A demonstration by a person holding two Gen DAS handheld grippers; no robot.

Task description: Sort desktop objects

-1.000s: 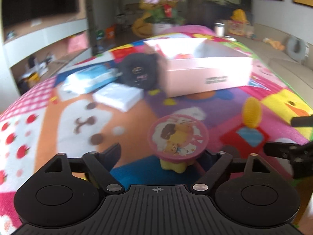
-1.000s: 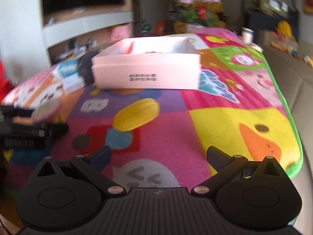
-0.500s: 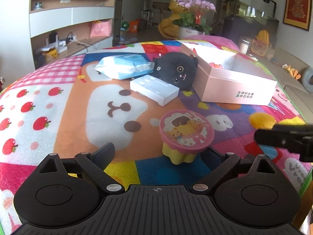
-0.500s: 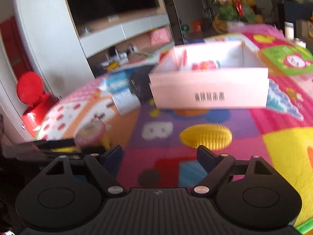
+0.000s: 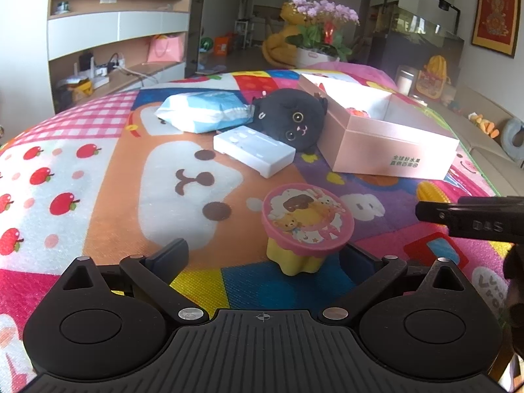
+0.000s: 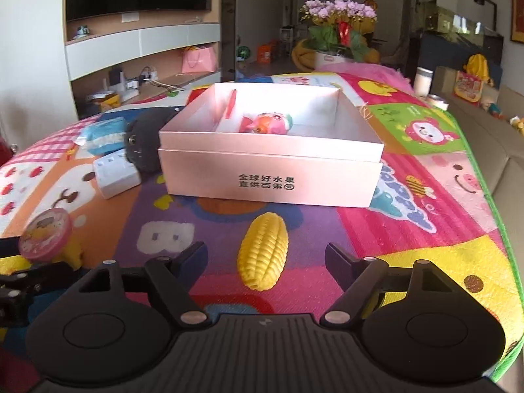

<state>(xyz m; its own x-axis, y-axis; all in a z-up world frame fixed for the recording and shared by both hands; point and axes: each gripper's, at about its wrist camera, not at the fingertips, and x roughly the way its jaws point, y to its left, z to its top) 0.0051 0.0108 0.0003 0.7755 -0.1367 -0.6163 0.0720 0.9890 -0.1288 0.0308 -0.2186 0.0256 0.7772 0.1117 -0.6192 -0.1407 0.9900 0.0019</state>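
Left tool (image 5: 263, 257): fingers spread, holding nothing; yellow cup with pink cartoon lid (image 5: 306, 234) upright on worktop (image 5: 108, 177) between them, nearer its right finger, contact unclear. Right tool (image 6: 265, 257): fingers spread, holding nothing; yellow toy corn (image 6: 263, 250) lying flat between them, untouched. Open pink box (image 6: 271, 170) beyond corn, toward far edge, small pink toy (image 6: 267, 122) inside. Black plush cat (image 5: 291, 121) against box's left side; white case (image 5: 253, 150) and blue wipes pack (image 5: 204, 111) beside it.

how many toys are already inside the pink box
1: a pink and red toy lies in the pink box, toward its back wall beside a pink flat piece. The near wall hides part of the floor, so more may be there.
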